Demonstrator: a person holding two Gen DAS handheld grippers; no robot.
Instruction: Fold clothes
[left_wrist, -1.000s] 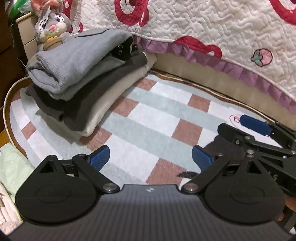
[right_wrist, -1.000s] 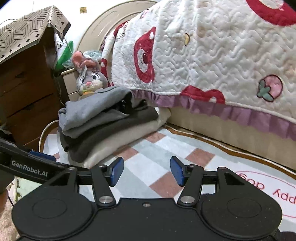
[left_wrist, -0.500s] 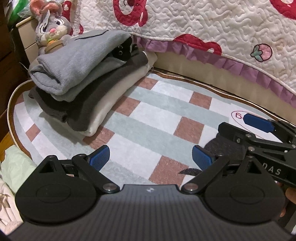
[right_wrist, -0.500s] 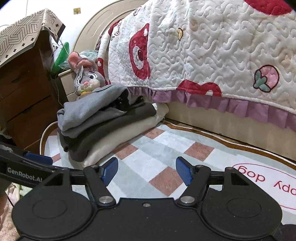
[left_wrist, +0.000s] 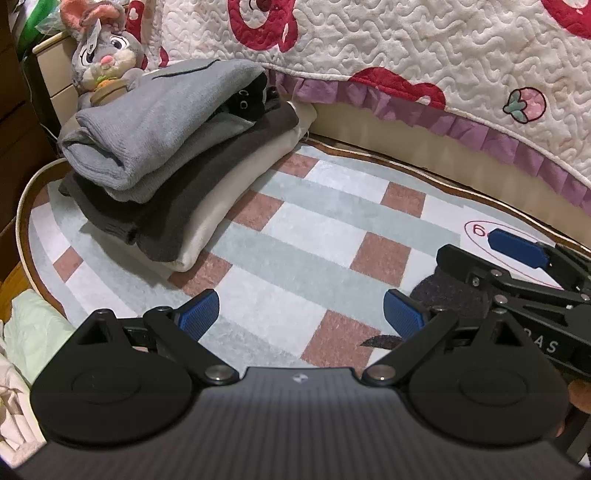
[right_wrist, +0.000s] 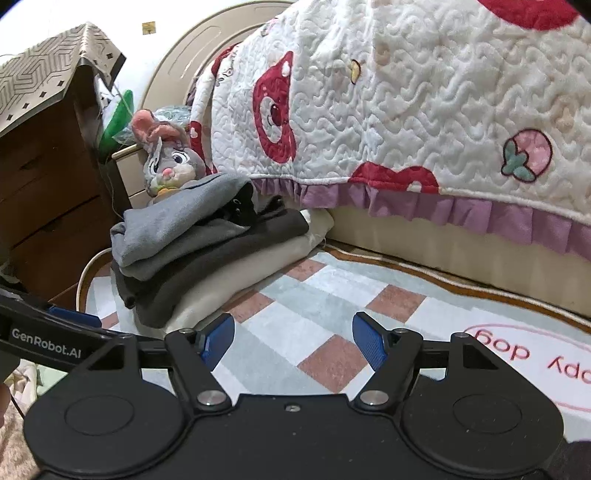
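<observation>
Nearest the cameras, the left gripper (left_wrist: 301, 314) hangs over the checked rug (left_wrist: 317, 236) with its blue-padded fingers (left_wrist: 197, 314) spread wide and nothing between them. The right gripper (right_wrist: 293, 341) is likewise released: its jaws have just been opening and now stand fully apart, only bare rug showing in the gap. In the left wrist view the right gripper's black linkage and one blue pad enter from the right edge, above a dark patch of fabric (left_wrist: 448, 295) lying on the rug beside the left gripper; what that fabric is cannot be told. At the lower left edge of the same view lie some pale green and cream cloths (left_wrist: 29, 332), partly cut off. Farther out, on the rug's far left part, sits the stack of folded clothes (left_wrist: 173, 162): a cream piece at the bottom, a dark grey one on it, lighter grey knits on top with a black garment tucked in. The stack is well apart from both grippers. Behind it a plush rabbit (right_wrist: 168, 166) leans by a cream bedside cabinet, with a wooden dresser (right_wrist: 48, 192) to the left. Along the back runs the bed, its quilted white bedspread (right_wrist: 424, 99) with red figures and a purple frill hanging down to the rug's edge.
</observation>
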